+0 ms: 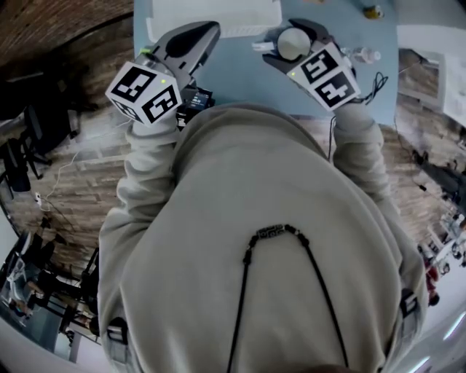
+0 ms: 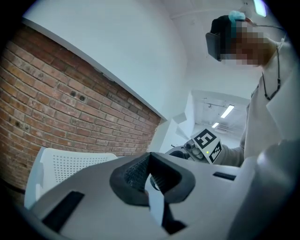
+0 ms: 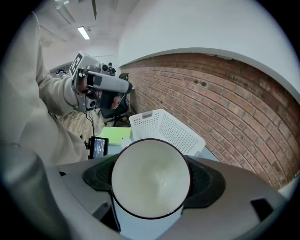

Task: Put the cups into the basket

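A white cup (image 3: 151, 178) with a dark rim sits between the jaws of my right gripper (image 3: 151, 187), which is shut on it; its open mouth faces the camera. In the head view the cup (image 1: 293, 42) and right gripper (image 1: 294, 36) hang over the blue table (image 1: 240, 73), just right of the white perforated basket (image 1: 218, 16). The basket (image 3: 164, 129) lies ahead of the cup. My left gripper (image 1: 202, 33) hovers by the basket's left front, jaws together with nothing in them. Its own view shows the left gripper (image 2: 150, 176) and the basket (image 2: 61, 166) low at the left.
A small black device with a lit screen (image 1: 196, 98) lies at the table's near edge, beside a green pad (image 3: 115, 135). A clear bottle (image 1: 364, 53), a cable (image 1: 378, 84) and a small yellow object (image 1: 373, 11) sit at the right. A brick wall (image 3: 225, 108) runs behind the table.
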Demonstrator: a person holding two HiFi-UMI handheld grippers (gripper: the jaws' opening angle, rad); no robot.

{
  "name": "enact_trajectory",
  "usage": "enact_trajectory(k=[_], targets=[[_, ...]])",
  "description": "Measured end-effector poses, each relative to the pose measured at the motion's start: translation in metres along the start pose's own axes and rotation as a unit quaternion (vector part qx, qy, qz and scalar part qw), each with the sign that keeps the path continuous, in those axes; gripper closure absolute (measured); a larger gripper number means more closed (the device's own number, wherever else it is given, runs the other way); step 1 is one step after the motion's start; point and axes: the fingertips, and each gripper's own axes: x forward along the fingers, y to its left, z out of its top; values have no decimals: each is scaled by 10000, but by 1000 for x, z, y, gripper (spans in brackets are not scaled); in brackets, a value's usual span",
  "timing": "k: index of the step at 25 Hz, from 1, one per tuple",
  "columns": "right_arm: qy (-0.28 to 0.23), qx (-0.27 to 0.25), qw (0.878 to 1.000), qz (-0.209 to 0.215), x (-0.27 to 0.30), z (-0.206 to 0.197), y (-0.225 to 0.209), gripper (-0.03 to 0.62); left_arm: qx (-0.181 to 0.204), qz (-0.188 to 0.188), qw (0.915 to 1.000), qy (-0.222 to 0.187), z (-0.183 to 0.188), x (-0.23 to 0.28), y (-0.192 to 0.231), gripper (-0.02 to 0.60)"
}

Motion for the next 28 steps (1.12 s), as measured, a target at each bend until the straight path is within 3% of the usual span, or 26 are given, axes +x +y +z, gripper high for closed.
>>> enact_trajectory(k=[7,23,28], targets=[[-84,-45,9999,-88,0,17,-8,184,88,-23,9994,320,-3,12,8,586],[-185,125,9997,140,8,30,-10,184,51,-237,9987,448,-9,26,7,585],[-32,81,9996,269,46,47,-33,184,-77,-240,9985,478,-1,38,50,586]])
